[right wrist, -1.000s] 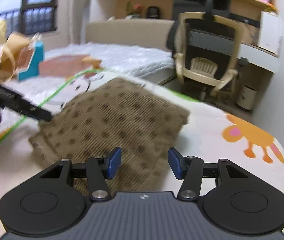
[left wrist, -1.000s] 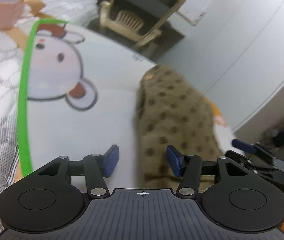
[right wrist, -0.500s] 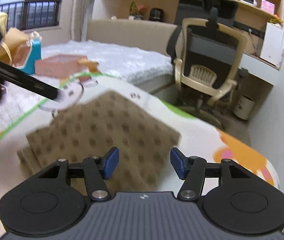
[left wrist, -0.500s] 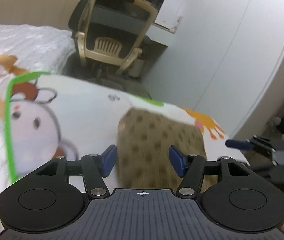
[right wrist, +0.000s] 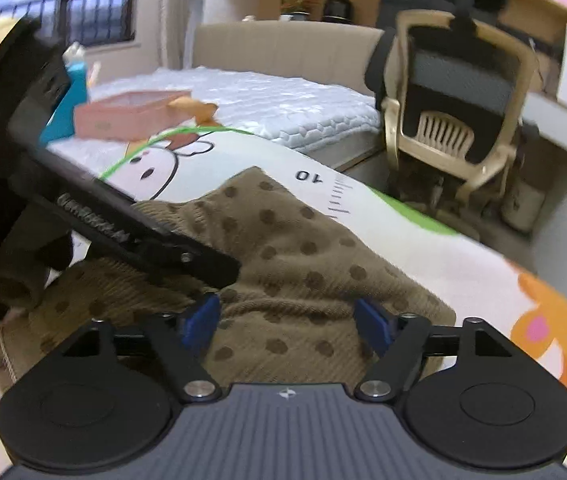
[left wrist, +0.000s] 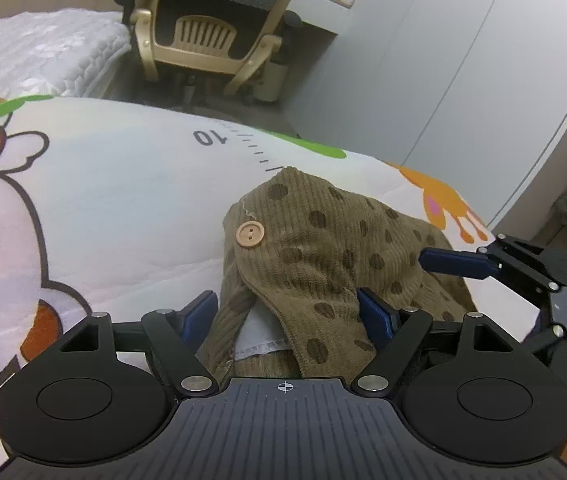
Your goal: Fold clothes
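Left wrist view: both grippers' fingers (left wrist: 373,314) spread wide, straddling the spotted corduroy garment (left wrist: 315,236) near the mat's edge (left wrist: 307,148).

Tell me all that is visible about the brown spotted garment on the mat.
The brown garment looks like ribbed corduroy with darker dots. It carries one pale round button, and a white lining shows below a turned flap. It lies rumpled on the cartoon mat, between the open fingers of both the left gripper and right gripper.
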`<state>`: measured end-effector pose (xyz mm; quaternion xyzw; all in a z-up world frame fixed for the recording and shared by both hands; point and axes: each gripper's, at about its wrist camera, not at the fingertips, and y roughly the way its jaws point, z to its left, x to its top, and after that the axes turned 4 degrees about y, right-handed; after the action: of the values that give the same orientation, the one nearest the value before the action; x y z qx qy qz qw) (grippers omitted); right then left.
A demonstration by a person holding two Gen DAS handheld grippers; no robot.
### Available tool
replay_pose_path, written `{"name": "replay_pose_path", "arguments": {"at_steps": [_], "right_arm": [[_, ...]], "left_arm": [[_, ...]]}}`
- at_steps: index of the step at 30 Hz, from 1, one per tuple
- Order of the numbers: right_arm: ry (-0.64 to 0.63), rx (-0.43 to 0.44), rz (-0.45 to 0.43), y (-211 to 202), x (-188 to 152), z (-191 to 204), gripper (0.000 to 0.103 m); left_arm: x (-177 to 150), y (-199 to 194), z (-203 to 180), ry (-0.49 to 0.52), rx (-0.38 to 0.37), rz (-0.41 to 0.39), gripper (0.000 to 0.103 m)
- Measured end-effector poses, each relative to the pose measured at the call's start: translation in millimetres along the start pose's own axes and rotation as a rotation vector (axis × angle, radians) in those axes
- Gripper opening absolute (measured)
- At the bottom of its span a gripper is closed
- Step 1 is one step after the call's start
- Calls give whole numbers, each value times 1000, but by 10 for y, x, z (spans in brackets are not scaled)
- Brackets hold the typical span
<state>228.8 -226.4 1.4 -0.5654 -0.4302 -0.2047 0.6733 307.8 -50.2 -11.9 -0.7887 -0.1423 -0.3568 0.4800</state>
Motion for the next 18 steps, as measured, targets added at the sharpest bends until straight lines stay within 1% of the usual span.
{"name": "replay_pose_path", "arguments": {"at_steps": [4, 5, 6, 9, 11, 13, 14, 16, 18], "right_arm": [[3, 4, 9, -102, 21, -59, 76], [21, 4, 2, -137, 48, -105, 75], [43, 3, -7, -171, 77, -157, 75], [171, -19, -36, -165, 188, -403, 75], [203, -67, -5, -24, 160, -498, 75], [206, -106, 24, 126, 93, -563, 82], [205, -111, 21, 168, 32, -578, 85], [220, -111, 7, 150, -26, -604, 85], [203, -119, -2, 112, -57, -588, 85]], "left_arm": [[1, 16, -9, 0, -4, -6, 83], [2, 16, -5, 1, -4, -8, 83], [3, 16, 0, 1, -5, -10, 83], [9, 17, 10, -2, -5, -10, 84], [12, -18, 20, -14, -30, -14, 85], [15, -53, 30, -27, -54, -19, 84], [15, -74, 41, -34, -70, -22, 85], [2, -140, 97, -57, -128, -38, 92], [33, -185, 49, -67, -157, -48, 94]]}}
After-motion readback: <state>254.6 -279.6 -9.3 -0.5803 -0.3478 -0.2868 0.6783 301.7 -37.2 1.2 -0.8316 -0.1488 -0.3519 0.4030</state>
